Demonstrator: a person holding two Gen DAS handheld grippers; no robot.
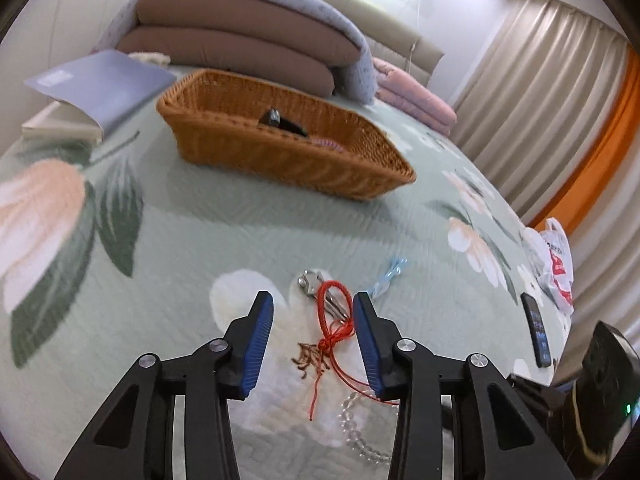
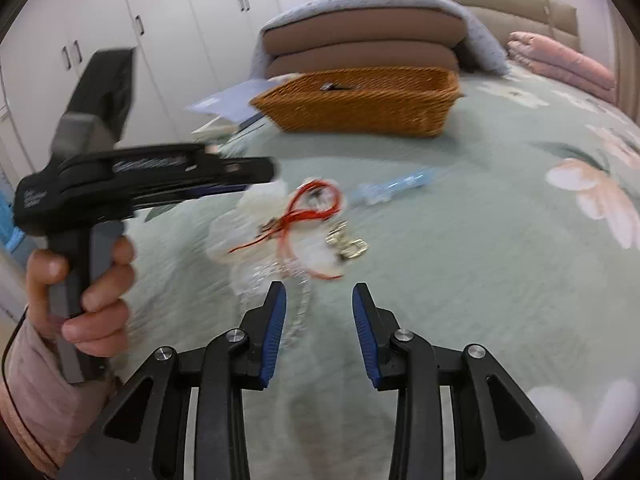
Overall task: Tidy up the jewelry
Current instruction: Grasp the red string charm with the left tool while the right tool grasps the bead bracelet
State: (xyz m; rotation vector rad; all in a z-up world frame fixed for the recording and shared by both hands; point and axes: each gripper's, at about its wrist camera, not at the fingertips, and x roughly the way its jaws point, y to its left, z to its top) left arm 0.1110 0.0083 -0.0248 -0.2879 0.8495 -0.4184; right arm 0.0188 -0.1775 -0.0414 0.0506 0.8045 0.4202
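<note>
A red cord bracelet (image 1: 334, 322) lies on the green floral bedspread (image 1: 240, 236), over a silver metal piece (image 1: 310, 282). A clear bead strand (image 1: 360, 428) and a pale blue piece (image 1: 390, 276) lie beside it. My left gripper (image 1: 313, 308) is open, its jaws on either side of the red cord just above the bed. It shows from the side in the right wrist view (image 2: 268, 168). My right gripper (image 2: 319, 298) is open and empty, short of the red cord (image 2: 316, 208), a gold-coloured metal piece (image 2: 348, 242) and the blue piece (image 2: 400, 186). A wicker basket (image 1: 280, 152) holds a dark item (image 1: 282, 122).
The basket also shows in the right wrist view (image 2: 360, 104). Stacked brown cushions under a blue quilt (image 1: 240, 40) stand behind it. A blue folder (image 1: 104, 84) lies at left, a phone (image 1: 538, 328) and a plastic bag (image 1: 554, 260) at the bed's right edge.
</note>
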